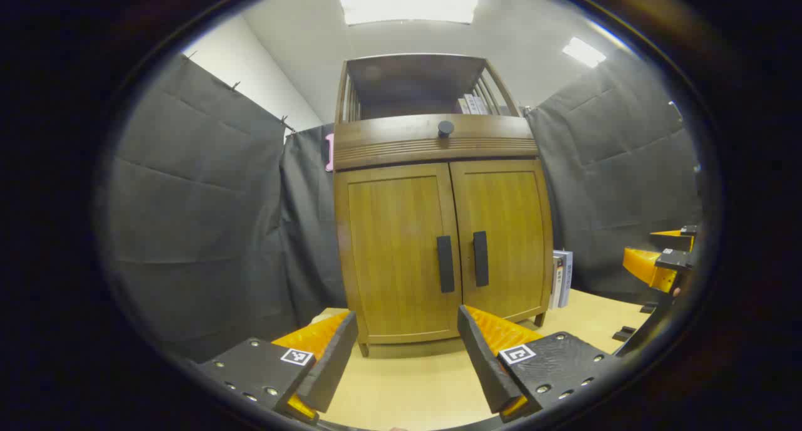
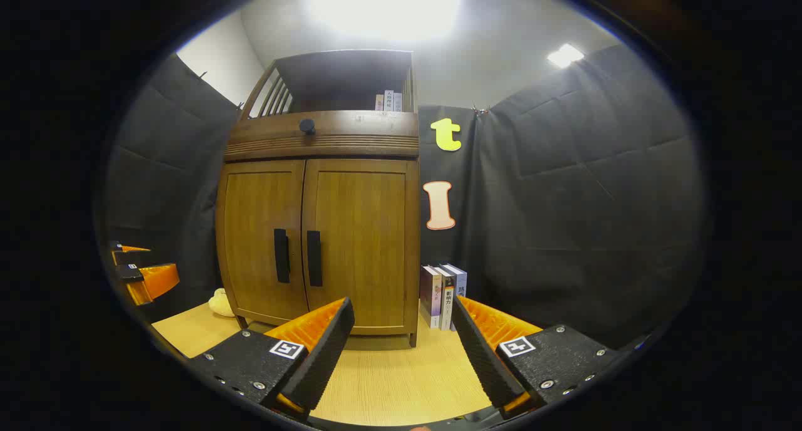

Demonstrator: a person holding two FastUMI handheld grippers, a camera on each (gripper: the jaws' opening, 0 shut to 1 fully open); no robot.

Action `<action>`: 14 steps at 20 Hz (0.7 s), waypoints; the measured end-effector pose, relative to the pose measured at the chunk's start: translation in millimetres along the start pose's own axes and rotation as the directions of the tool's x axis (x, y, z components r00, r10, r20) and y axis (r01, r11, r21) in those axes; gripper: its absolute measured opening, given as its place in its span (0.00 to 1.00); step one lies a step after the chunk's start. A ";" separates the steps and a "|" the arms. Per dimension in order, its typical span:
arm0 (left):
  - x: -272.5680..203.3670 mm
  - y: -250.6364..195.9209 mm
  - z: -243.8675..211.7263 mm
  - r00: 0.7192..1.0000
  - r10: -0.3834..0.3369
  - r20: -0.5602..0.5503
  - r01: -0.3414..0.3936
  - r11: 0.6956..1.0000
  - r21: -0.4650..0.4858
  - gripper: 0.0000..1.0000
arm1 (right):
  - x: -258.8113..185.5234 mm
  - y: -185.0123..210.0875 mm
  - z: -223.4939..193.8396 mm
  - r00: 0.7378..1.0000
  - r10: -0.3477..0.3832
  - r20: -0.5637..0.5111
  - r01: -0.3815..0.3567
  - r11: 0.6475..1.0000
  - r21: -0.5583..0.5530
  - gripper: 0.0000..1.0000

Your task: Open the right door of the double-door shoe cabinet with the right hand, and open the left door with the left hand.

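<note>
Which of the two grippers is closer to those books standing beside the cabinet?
The right gripper. The books stand just ahead of its open fingers, slightly right. From the left gripper, which faces the closed doors, the books sit farther off to the right, past the cabinet.

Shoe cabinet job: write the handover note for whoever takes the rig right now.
Left claw: open, empty, short of the shoe cabinet.
Right claw: open, empty, also short of it.
Left door and right door are both shut; their handles sit side by side at the centre seam.
Done: nothing.
Left: right claw opens the right door, left claw the left.
</note>
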State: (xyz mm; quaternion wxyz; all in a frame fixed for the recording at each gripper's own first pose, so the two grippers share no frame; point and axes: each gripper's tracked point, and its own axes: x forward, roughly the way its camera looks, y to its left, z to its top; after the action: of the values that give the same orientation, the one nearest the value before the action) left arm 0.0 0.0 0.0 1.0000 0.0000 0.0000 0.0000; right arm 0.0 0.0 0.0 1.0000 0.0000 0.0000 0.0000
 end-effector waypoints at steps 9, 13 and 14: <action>2.7 5.2 -4.0 1.000 0.002 0.004 -0.002 1.000 -0.015 0.98 | 0.3 10.4 3.8 1.000 0.002 0.008 -0.002 1.000 -0.011 0.97; 4.5 5.8 -2.8 1.000 0.004 0.010 -0.004 1.000 -0.015 0.92 | 5.3 13.2 7.3 1.000 0.006 0.017 -0.005 1.000 -0.013 0.97; 4.6 5.5 -2.7 1.000 0.002 0.011 -0.002 1.000 -0.016 0.92 | 6.5 14.1 8.4 1.000 0.007 0.017 -0.007 1.000 -0.012 0.97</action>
State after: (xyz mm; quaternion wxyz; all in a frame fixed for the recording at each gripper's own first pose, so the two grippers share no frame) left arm 4.6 5.5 -2.7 1.0000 -0.0078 -0.0057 0.0012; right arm 6.5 14.1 8.4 0.9999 -0.0061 -0.0086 0.0037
